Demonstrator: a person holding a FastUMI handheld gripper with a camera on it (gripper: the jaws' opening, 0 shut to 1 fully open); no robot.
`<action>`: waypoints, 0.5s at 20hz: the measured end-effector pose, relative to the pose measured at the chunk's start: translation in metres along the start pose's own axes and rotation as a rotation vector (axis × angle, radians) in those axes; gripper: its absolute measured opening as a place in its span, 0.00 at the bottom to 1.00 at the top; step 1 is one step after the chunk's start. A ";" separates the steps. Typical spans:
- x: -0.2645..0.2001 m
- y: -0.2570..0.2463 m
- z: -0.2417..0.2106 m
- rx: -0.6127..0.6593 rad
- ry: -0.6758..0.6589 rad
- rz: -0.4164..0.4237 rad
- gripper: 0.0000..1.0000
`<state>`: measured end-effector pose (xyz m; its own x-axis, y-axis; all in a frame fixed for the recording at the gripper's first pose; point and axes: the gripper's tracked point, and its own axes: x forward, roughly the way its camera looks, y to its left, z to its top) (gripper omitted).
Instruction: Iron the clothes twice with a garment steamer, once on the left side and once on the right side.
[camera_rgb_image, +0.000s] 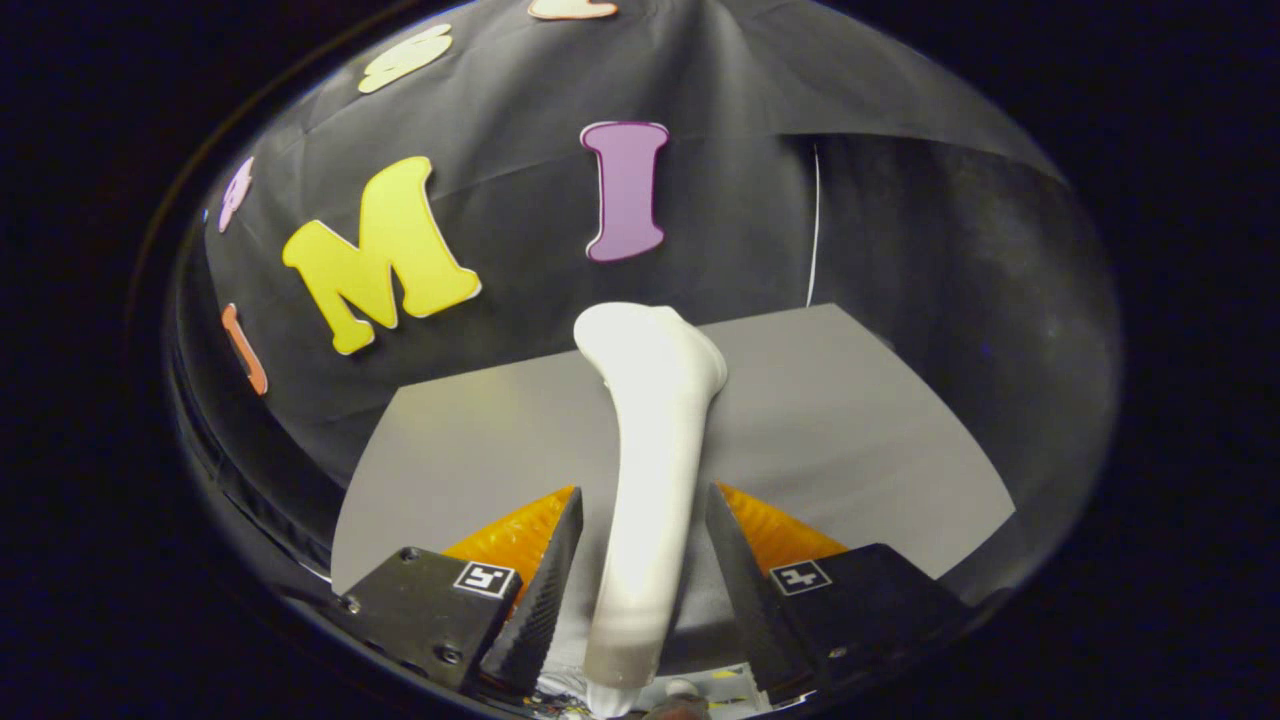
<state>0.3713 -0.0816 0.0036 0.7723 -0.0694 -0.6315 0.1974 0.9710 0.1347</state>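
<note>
A white garment steamer (650, 450) runs forward between the fingers of my gripper (645, 500). Its flared head (652, 350) reaches out over the grey tabletop (850, 420), and its handle with a grey band (620, 665) comes back toward the camera. The gripper is open. One finger (550, 570) stands to the left of the handle with a clear gap, and the other finger (735, 560) stands to the right with a narrower gap. Neither finger presses on the handle. I cannot tell what the steamer rests on.
The grey tabletop stretches ahead and ends at the black cloth wall (520, 210) behind it. A thin white cord (812, 230) hangs down the wall at the table's back right corner. Some small clutter (690, 690) lies below the handle's near end.
</note>
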 end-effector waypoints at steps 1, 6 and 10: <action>0.003 -0.002 0.000 0.008 0.007 -0.008 0.77; 0.019 0.000 -0.006 -0.004 0.017 -0.030 0.48; 0.015 0.004 -0.005 0.030 -0.027 0.003 0.45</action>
<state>0.3810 -0.0772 -0.0096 0.7889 -0.0727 -0.6102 0.2123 0.9641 0.1596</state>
